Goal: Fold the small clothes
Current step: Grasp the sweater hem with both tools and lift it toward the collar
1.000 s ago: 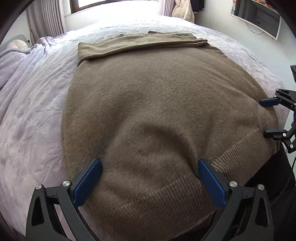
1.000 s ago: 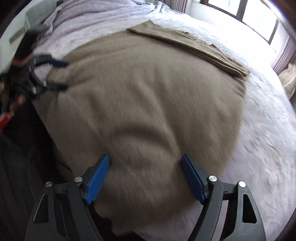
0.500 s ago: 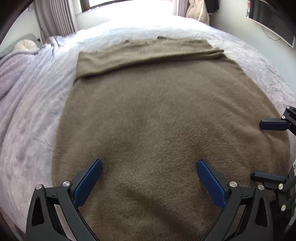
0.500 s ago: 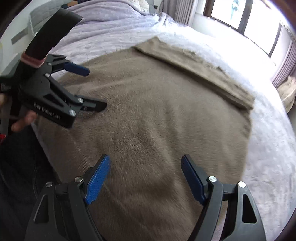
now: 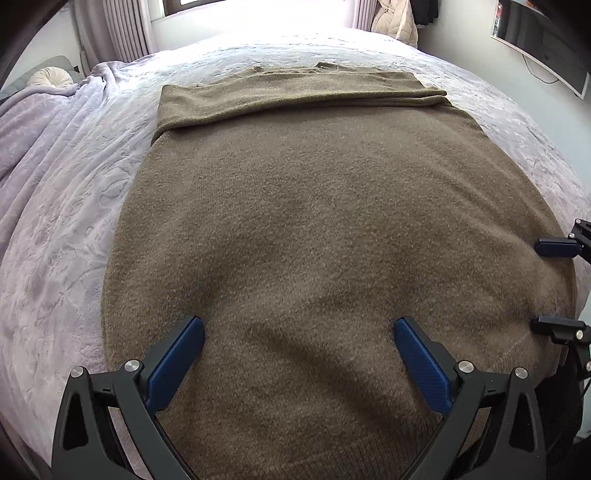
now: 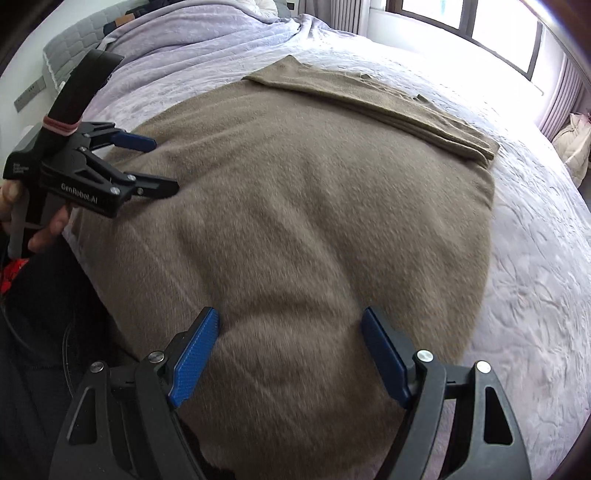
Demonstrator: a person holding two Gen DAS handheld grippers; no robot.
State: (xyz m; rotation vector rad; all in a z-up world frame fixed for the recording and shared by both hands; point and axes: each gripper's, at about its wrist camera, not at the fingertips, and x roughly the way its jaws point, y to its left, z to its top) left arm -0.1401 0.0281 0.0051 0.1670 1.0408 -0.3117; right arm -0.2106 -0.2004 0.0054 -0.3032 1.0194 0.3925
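On the bed [image 5: 74, 229], covered by a pale lilac quilted blanket, a brown sweater [image 5: 314, 229] is spread flat, its far end folded over into a band toward twelve o'clock. A window [image 6: 461, 22] with curtains [image 5: 125, 29] is seen beyond the bed, a cream jacket [image 5: 395, 18] is hung at one o'clock, and a wall screen [image 5: 543, 40] is mounted at two o'clock. A round cushion [image 5: 51, 79] is set at ten o'clock. The left claw [image 5: 299, 354] is held apart over the sweater's near hem, nothing clamped. The right claw [image 6: 290, 354] is likewise held apart above the knit, its tips entering the left view at three o'clock.
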